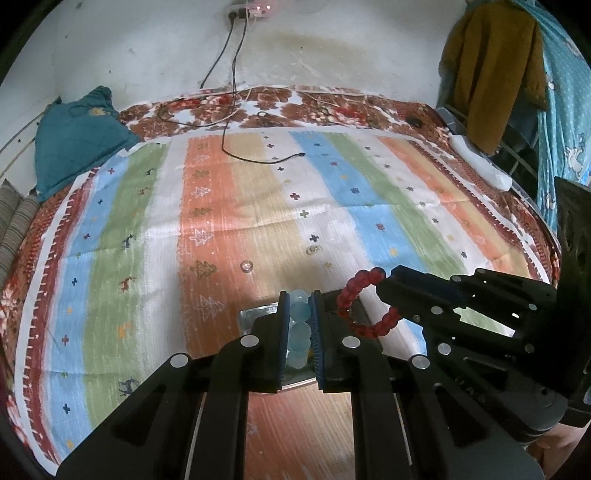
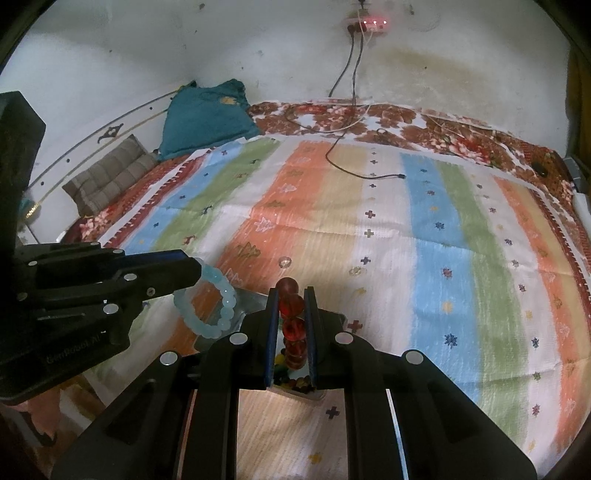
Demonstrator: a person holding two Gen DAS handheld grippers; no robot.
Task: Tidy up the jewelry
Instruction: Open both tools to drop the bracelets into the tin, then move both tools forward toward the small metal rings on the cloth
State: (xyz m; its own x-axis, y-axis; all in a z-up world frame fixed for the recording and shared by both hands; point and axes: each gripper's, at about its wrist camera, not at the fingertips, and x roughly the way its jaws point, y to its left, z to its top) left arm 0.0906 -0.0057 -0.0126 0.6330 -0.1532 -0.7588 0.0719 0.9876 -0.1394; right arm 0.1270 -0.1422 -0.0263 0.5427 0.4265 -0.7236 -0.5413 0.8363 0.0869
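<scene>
Pale blue beads of a bracelet [image 1: 299, 330] sit clamped between the narrow jaws of the left tool [image 1: 300, 321], the string running lengthwise down the gap; from the right wrist view the same pale blue bracelet [image 2: 210, 306] hangs as an open loop from the left tool [image 2: 195, 273], just above a shiny metal tray [image 2: 255, 295]. The right tool [image 2: 291, 314] is likewise closed to a narrow slot on a red bead bracelet [image 2: 293, 321], whose beads stack up between the blue-lined fingers [image 2: 272, 332]; in the left wrist view that red bracelet [image 1: 365, 304] dangles as a ring from the tip of the right tool [image 1: 384, 291], just beside the left one. Under the right tool's jaws, small dark and yellowish beads [image 2: 291, 382] lie in the tray, too blurred to tell apart. Both tools hover over a striped bedspread [image 1: 258, 206] of orange, green, blue and white bands laid on a bed. Farther out on the cloth rest two small clear rings [image 1: 246, 266] [image 1: 314, 250], well apart from the tools. A black cable [image 1: 258, 157] trails across the spread from a wall socket [image 1: 255, 9], and a teal cushion [image 1: 77, 136] lies at the far left corner.
</scene>
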